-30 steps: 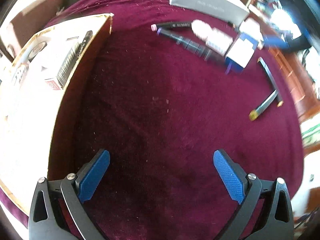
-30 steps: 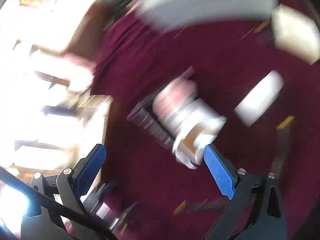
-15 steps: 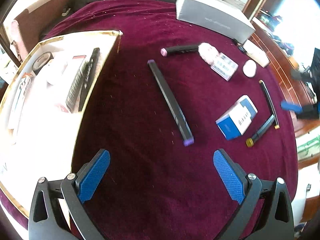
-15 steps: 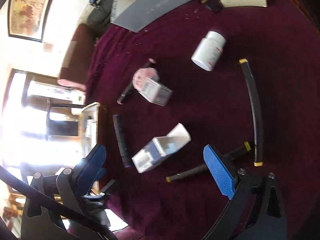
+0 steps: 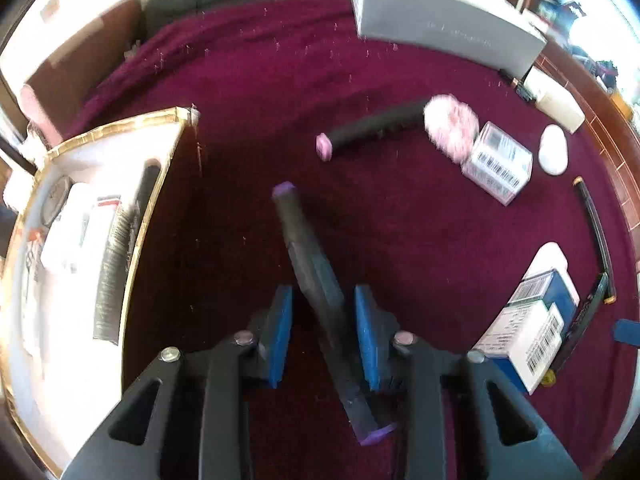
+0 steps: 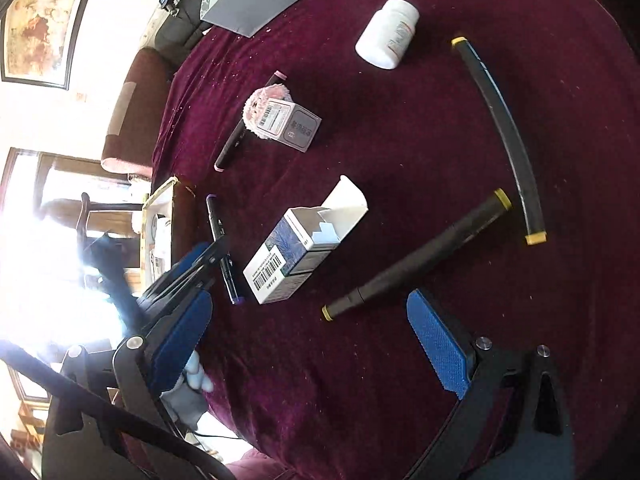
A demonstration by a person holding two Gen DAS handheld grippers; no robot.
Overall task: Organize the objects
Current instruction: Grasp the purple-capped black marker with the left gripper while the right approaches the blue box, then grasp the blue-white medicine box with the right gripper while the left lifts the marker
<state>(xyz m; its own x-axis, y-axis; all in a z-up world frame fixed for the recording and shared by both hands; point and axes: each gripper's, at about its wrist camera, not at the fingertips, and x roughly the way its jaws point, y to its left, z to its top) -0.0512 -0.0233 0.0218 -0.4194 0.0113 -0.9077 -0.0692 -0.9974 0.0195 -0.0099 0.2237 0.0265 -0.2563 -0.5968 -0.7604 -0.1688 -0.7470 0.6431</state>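
Straddling the long black marker with purple end caps [image 5: 316, 280], the left gripper [image 5: 324, 336] sat at the bottom centre of its own view, its blue pads narrowed close on either side of the barrel; whether they truly pinched it, I could not tell through the blur. That marker lay on the dark red velvet cloth [image 5: 400, 248], its far cap pointing up the frame. At the left edge stood the gold-rimmed white tray [image 5: 132, 240] with dark and white items already lying in it. Toward the lower right lay the blue-and-white carton [image 5: 532, 328], its flap open. Further up rested a black marker with a pink cap [image 5: 372, 128], touching a fluffy pink puff [image 5: 452, 128] beside a small clear barcoded box [image 5: 500, 160]. A long grey box [image 5: 444, 20] sat at the top.

From the other view, the right gripper [image 6: 316, 344] hung wide open at the bottom, holding nothing. Just beyond it lay a black marker with yellow ends [image 6: 416, 256], then a slim black yellow-tipped stick [image 6: 504, 136], and furthest up a white pill bottle [image 6: 388, 34].
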